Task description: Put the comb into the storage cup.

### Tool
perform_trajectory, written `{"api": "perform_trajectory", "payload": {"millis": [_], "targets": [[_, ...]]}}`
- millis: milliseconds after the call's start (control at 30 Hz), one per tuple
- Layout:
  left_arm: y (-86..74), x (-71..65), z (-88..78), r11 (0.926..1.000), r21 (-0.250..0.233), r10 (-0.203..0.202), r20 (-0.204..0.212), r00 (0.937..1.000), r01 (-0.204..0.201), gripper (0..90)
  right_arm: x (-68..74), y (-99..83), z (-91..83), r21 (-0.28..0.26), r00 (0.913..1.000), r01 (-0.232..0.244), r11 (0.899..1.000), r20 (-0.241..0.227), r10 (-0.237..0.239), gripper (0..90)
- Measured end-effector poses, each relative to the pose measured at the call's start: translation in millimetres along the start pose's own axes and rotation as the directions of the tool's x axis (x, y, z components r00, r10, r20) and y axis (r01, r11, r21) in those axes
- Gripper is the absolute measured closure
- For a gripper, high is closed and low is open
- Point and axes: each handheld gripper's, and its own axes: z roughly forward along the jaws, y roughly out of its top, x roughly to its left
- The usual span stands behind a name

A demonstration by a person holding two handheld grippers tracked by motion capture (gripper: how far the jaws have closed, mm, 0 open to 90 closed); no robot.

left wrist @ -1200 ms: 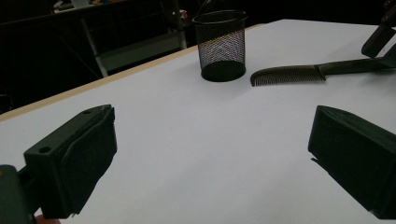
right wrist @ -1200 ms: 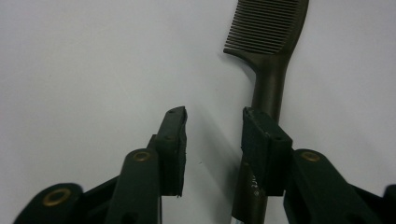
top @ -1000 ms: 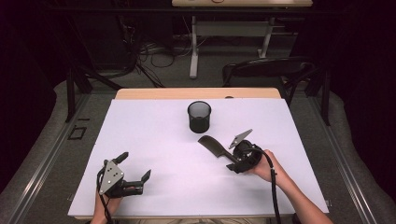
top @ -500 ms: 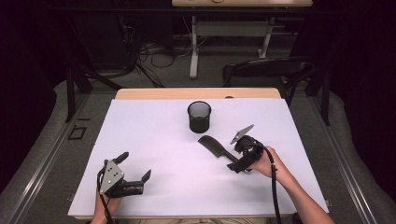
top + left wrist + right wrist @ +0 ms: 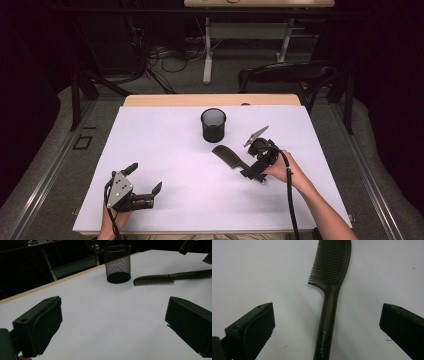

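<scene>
A person at a white table (image 5: 165,150) holds a two-jaw gripper in each hand, with a dark comb (image 5: 229,156) lying loose between the right one's spread jaws.

The table takes up most of the high view, with a dark floor, cables and a chair behind it. A black mesh cup (image 5: 213,125) stands upright near the table's far middle. Just beside it, toward the person, the comb lies flat on the surface, its teeth end nearest the cup. The right gripper (image 5: 248,162) sits at the comb's handle end; its jaws have just been opening and now stand wide, the handle (image 5: 327,322) between them with neither pad touching it. The left gripper (image 5: 145,180) rests near the front left, well apart from the comb, its jaws spread wide over bare table.
</scene>
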Motion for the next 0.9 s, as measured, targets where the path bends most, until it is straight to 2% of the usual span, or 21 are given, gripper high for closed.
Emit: {"api": "perform_trajectory", "payload": {"millis": [33,300,533,900], "targets": [[0.0,0.0,0.0,1.0,0.0,-0.001,-0.001,1.0,0.001,1.2,0.5,1.3,-0.2,-0.007,0.9999,-0.01,1.0,0.0,0.01,0.0],[-0.1,0.2,1.6,1.0,0.007,0.005,0.0,1.0,-0.005,1.2,2.4,9.8,6.2,0.017,1.0,0.001,1.0,-0.003,-0.001,0.0],[-0.1,0.1,1.4,1.0,0.008,0.002,-0.003,1.0,-0.002,1.2,4.2,17.8,14.9,0.049,0.9998,0.02,0.999,-0.003,-0.02,0.0],[-0.3,0.2,1.4,1.0,0.008,0.0,-0.002,1.0,0.0,1.2,3.7,22.7,29.0,0.102,0.9997,0.022,0.995,-0.016,-0.02,0.0]]}}
